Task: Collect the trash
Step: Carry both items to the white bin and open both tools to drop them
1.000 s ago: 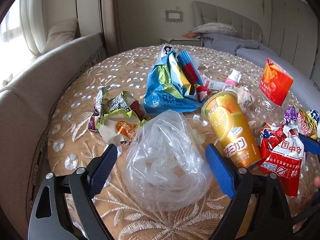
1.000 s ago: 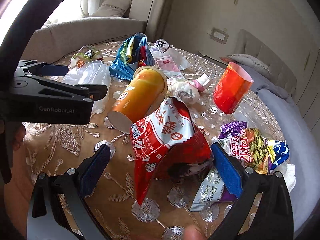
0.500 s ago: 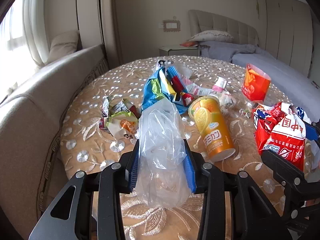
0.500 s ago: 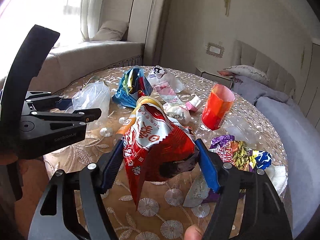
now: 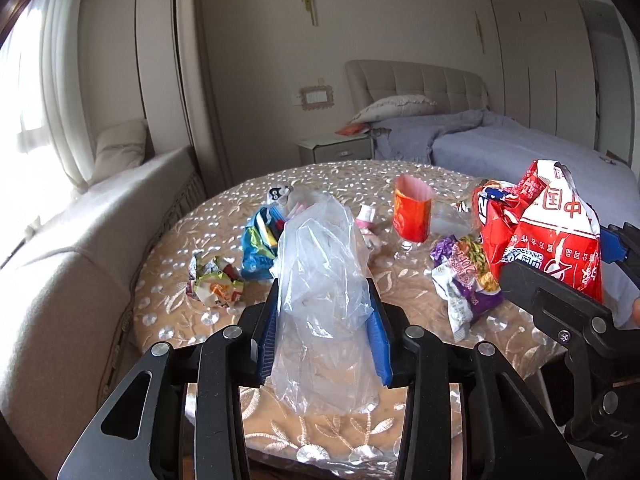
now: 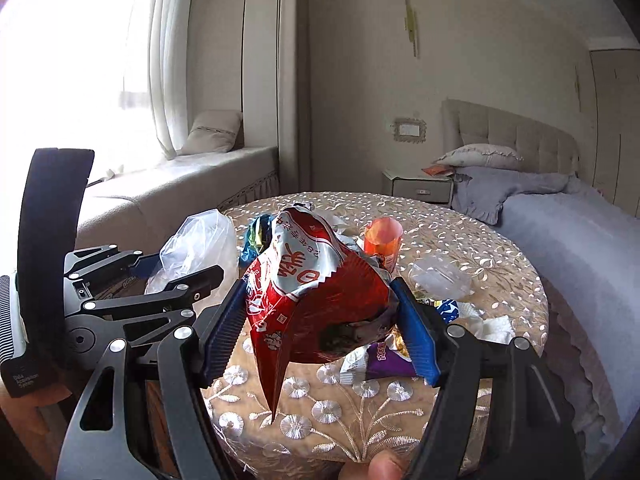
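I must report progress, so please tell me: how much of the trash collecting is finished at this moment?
Nothing visibly binned yet. In hand: left tongs shut on the clear plastic bag, right tongs shut on the red snack wrapper. Left on the table: orange cup, blue wrapper, crumpled wrapper, purple packet.

a round table (image 5: 400,296) under a gold embroidered cloth carries a blue wrapper (image 5: 258,246), a crumpled green wrapper (image 5: 216,286), an orange cup (image 5: 412,212) and a purple packet (image 5: 466,276).
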`<state>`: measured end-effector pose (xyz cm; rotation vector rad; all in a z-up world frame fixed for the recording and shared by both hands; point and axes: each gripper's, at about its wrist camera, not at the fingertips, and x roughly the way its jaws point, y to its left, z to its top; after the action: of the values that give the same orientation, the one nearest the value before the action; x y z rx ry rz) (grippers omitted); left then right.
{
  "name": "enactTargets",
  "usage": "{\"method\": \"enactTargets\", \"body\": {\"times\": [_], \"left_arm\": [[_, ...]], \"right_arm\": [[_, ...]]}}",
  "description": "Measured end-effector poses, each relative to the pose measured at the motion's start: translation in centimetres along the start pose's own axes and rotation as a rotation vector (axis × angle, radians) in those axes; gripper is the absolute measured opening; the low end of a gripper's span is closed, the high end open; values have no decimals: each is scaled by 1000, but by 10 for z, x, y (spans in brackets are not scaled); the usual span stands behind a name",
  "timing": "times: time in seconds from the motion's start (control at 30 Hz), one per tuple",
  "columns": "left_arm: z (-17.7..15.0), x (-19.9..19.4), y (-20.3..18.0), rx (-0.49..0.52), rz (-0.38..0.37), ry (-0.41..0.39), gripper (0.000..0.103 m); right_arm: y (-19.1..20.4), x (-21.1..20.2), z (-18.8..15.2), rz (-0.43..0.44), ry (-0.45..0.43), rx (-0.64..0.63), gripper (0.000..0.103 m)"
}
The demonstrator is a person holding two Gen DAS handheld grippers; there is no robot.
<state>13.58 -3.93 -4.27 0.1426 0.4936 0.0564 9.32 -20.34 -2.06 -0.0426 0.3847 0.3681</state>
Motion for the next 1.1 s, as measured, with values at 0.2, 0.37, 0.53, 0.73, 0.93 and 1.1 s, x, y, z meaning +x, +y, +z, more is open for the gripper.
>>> {"method": "enactTargets", "body": {"times": [0.2,0.37,0.53,0.73,0.93,1.1], "left_arm": [[3,-12,-35,48,-41,-31,38],[4,-16,-66,99,-87,-48,38],[4,-21,-104,165,-141,-62,38],[4,-23,-154,247,-235,-70,38],[-10,-8,-224,345,-372,-16,38],[-28,11,-284,432,-474,53,38]], "right_arm": [[-21,-33,-4,-71,-38,21,72],[-40,-56,-11,-139,-51,45,72],[-64,-75,-24,-227,-47,77,72],[-93,-96,-44,-342,-33,134,72],[-133,-112,-78,-493,20,198,72],[-170,-118,-127,-603,121,286,72]]}}
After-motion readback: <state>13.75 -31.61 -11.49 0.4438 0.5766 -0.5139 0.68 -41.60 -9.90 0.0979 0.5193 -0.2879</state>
